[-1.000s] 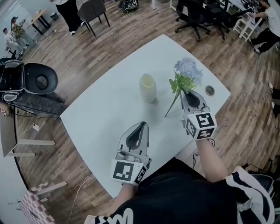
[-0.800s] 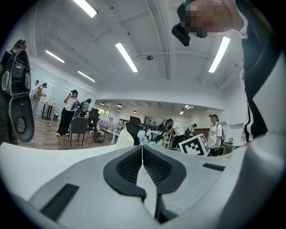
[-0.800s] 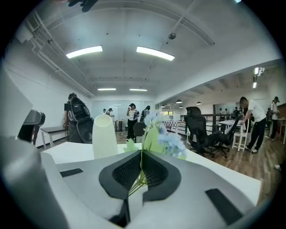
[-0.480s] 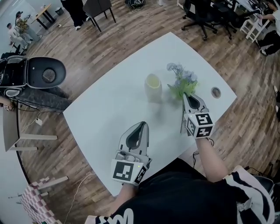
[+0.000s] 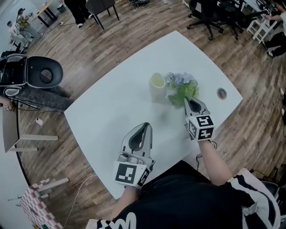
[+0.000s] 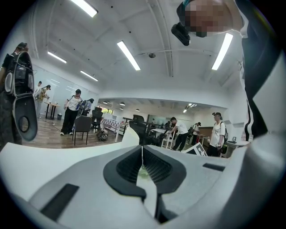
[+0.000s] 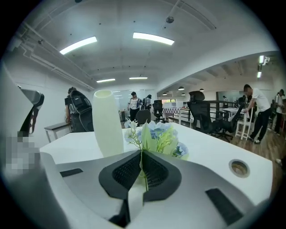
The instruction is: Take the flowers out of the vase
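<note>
A pale yellow-green vase [image 5: 157, 87] stands upright and empty on the white table [image 5: 111, 112]. Just right of it is a bunch of blue flowers [image 5: 180, 86] with green leaves, low over the tabletop. My right gripper [image 5: 190, 101] is shut on the flowers' thin green stem. In the right gripper view the stem runs between the closed pads at the right gripper [image 7: 142, 154], with the flowers [image 7: 157, 136] just ahead and the vase [image 7: 107, 123] to their left. My left gripper [image 5: 143, 127] lies nearer the table's front, shut, apart from both; its tips [image 6: 142, 148] meet.
A round cable port [image 5: 221, 93] is set in the table right of the flowers. A black machine [image 5: 40, 76] stands on the floor at the left. Office chairs [image 5: 210, 13] and people are farther back. The table's front edge runs close to my body.
My right gripper has come down with the flowers, from well above the table to low beside the vase's right side. The left gripper has stayed put.
</note>
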`<control>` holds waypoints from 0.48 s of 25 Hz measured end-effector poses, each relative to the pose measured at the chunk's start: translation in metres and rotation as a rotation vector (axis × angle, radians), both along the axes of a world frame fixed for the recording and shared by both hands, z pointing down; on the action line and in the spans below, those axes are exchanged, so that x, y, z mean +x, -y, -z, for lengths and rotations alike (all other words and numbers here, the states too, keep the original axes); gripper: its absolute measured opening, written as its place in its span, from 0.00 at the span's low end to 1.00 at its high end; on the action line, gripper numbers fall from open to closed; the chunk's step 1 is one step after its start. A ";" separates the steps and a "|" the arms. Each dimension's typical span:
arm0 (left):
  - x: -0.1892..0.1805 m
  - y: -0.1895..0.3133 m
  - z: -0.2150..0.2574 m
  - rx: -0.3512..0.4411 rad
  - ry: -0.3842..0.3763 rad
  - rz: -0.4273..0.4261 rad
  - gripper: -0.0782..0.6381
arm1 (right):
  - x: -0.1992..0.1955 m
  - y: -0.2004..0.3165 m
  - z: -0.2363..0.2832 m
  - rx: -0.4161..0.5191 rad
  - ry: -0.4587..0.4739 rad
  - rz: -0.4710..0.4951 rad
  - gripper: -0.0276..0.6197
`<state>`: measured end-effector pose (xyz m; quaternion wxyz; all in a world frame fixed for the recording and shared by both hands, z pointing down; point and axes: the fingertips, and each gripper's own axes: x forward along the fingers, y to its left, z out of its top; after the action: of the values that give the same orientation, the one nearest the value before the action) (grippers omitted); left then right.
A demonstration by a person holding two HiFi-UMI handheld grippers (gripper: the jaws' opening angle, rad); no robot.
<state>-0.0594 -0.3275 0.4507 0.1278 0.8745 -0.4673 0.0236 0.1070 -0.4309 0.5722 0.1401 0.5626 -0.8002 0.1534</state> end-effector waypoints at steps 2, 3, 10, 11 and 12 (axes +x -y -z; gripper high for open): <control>0.000 -0.001 0.002 0.011 -0.001 -0.002 0.12 | -0.003 -0.002 -0.004 -0.006 -0.022 0.013 0.07; 0.000 -0.001 0.002 0.010 -0.004 0.000 0.12 | -0.006 -0.003 -0.005 -0.008 -0.028 0.024 0.07; 0.005 -0.008 0.003 0.011 -0.003 -0.008 0.12 | -0.014 -0.008 -0.003 -0.032 0.040 0.085 0.24; 0.005 -0.009 0.004 0.011 -0.004 -0.008 0.12 | -0.015 -0.010 -0.001 -0.033 0.046 0.094 0.28; 0.005 -0.010 0.004 0.015 -0.006 -0.009 0.12 | -0.016 -0.013 0.001 -0.032 0.046 0.101 0.28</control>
<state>-0.0540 -0.3171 0.4462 0.1226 0.8776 -0.4630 0.0181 0.0908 -0.4180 0.5716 0.1379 0.5156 -0.8280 0.1718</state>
